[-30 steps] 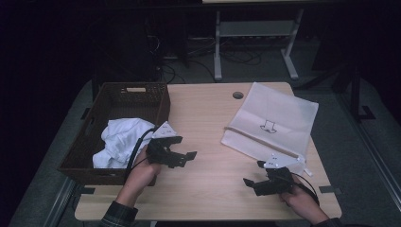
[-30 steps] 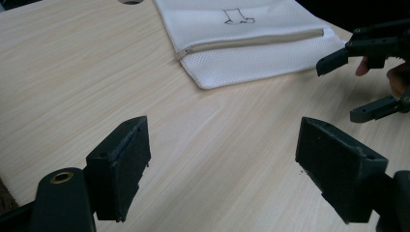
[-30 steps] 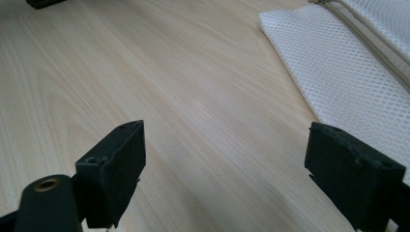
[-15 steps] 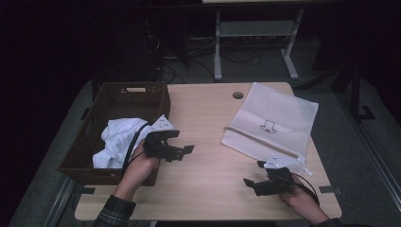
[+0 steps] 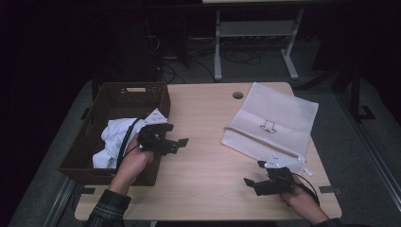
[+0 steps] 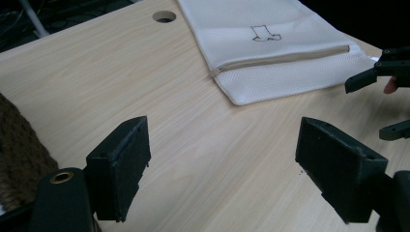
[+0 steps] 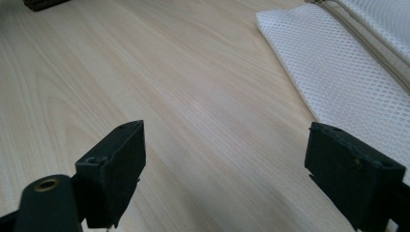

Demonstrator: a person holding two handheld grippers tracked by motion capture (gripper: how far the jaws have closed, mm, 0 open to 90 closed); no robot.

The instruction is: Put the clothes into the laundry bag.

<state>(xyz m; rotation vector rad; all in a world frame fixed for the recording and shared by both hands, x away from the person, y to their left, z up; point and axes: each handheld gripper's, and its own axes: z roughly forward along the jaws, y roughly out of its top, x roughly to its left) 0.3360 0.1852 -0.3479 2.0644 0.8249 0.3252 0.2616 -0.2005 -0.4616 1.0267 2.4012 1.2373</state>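
My left claw (image 5: 182,142) stands spread with nothing between its jaws, raised just beside the near right corner of the brown wicker basket (image 5: 113,97). Against the earlier high views, this claw has drawn a little back toward the basket and lifted slightly; nothing else on the desk (image 5: 203,118) has shifted. The white garment (image 5: 113,137) lies crumpled inside the basket, immediately behind and to the left of my left claw, with one corner draped over the rim. My right claw (image 5: 250,182) is likewise spread and empty, resting low at the near edge of the desk, unmoved. The white mesh laundry bag (image 5: 274,118) lies flat just ahead of my right claw and well apart from my left, its zipper edge turned toward me; whether the zipper is open I cannot tell. Judgement: the left claw's retreat suggests it is lining up on the garment, the work being at its start, with no grasp yet made and the bag untouched.
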